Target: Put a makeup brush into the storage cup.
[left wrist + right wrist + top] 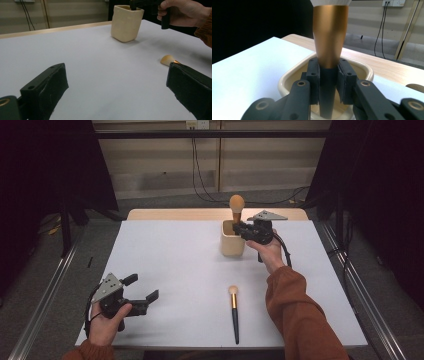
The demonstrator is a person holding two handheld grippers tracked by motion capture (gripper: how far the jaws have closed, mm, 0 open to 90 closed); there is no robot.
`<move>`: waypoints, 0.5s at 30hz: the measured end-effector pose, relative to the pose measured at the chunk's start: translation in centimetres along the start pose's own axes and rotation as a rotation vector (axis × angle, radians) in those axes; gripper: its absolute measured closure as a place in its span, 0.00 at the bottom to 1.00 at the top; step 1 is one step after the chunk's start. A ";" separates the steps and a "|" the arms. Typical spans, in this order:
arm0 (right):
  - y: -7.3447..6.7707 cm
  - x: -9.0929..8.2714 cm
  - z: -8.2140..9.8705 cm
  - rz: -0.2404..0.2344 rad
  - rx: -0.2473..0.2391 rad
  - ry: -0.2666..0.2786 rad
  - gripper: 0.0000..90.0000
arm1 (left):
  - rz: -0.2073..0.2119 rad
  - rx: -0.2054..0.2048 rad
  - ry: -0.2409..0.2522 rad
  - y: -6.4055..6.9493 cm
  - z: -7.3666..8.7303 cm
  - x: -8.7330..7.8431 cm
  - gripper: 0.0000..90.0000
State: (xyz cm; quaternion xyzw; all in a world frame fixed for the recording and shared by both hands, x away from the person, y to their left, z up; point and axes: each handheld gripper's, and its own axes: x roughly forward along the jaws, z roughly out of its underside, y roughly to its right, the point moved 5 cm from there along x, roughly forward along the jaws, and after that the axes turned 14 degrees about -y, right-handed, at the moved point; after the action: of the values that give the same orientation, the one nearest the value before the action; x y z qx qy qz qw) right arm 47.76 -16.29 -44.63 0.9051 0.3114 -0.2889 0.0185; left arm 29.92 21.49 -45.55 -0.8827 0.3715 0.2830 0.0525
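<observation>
A cream cup (233,242) stands at the back middle of the white table (170,265). My right gripper (240,228) is shut on a large makeup brush (236,206), held upright with its dark handle down inside the cup (364,71) and its gold ferrule (330,35) above the jaws. A second, slimmer brush (234,312) lies flat on the table near the front, bristles (167,60) pointing away. My left gripper (142,292) rests open at the front left, nothing between its jaws.
A pale wooden strip (175,214) runs along the table's far edge. Cables (200,180) hang down the back wall to the floor. Metal rails (45,305) flank the table on both sides.
</observation>
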 end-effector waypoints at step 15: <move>0.0 -0.4 0.0 0.016 0.014 0.014 0.57 | -0.004 0.003 -0.001 -0.1 0.0 0.0 0.04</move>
State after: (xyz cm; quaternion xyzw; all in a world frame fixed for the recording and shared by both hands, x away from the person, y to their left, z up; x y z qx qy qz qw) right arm 47.52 -16.48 -44.42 0.9096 0.3023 -0.2847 0.0122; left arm 29.97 21.56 -45.58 -0.8831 0.3702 0.2830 0.0546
